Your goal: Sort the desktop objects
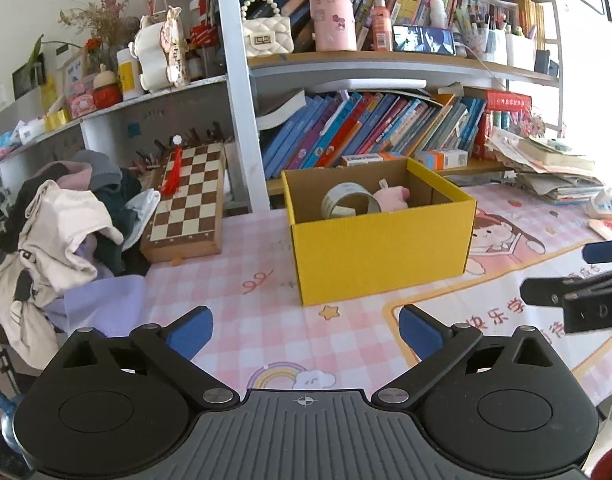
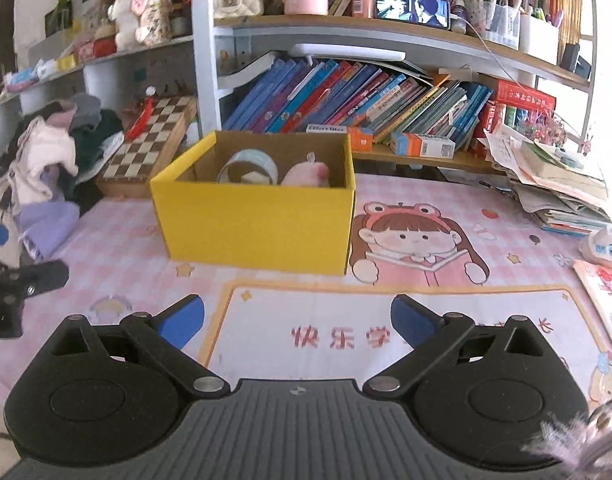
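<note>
A yellow cardboard box stands on the pink desk mat; it also shows in the right wrist view. Inside lie a roll of tape and a pink plush toy. My left gripper is open and empty, in front of the box. My right gripper is open and empty, in front of the box and a little to its right. The right gripper's fingers show at the right edge of the left wrist view.
A chessboard leans behind a pile of clothes at the left. A bookshelf runs along the back. A stack of papers and books sits at the right, with a small white toy near it.
</note>
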Demonstrator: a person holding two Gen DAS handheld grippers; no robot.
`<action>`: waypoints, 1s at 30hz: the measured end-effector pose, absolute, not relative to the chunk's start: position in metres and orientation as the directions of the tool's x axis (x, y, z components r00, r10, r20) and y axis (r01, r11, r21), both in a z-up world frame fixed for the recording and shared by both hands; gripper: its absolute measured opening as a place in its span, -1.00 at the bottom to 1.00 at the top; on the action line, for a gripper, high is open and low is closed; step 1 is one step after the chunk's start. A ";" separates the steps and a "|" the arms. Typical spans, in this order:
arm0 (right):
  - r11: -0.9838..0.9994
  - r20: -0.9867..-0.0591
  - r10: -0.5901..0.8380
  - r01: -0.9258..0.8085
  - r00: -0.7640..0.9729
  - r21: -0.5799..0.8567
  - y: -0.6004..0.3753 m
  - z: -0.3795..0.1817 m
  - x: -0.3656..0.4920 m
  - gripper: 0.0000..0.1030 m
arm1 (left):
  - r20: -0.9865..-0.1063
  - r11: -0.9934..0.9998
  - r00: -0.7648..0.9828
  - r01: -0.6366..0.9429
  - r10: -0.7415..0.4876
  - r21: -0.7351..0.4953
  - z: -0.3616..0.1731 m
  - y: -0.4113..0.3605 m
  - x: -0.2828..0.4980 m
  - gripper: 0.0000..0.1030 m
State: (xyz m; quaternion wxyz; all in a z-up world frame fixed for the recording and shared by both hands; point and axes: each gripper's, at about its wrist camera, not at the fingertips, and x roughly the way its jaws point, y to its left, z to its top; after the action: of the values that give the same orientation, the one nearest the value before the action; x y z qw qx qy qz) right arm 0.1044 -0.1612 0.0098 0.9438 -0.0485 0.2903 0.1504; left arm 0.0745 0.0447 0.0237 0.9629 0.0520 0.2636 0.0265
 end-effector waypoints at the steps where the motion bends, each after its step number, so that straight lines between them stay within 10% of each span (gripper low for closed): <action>1: 0.950 -0.563 0.252 -0.312 0.787 -0.011 -0.161 0.009 0.100 1.00 | -0.505 0.993 0.860 -0.019 0.075 0.115 0.022 0.044 0.073 0.98; 30: 0.957 -0.644 0.213 -0.289 0.735 -0.012 -0.162 -0.018 0.059 1.00 | -0.622 0.989 0.783 0.082 0.010 0.120 -0.004 0.028 0.038 0.99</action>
State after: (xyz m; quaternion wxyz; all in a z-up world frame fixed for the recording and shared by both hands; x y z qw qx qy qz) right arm 0.0589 -0.1617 -0.0176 0.9296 -0.0557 0.3384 0.1349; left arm 0.0383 0.0276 -0.0040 0.9415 0.0703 0.3291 -0.0192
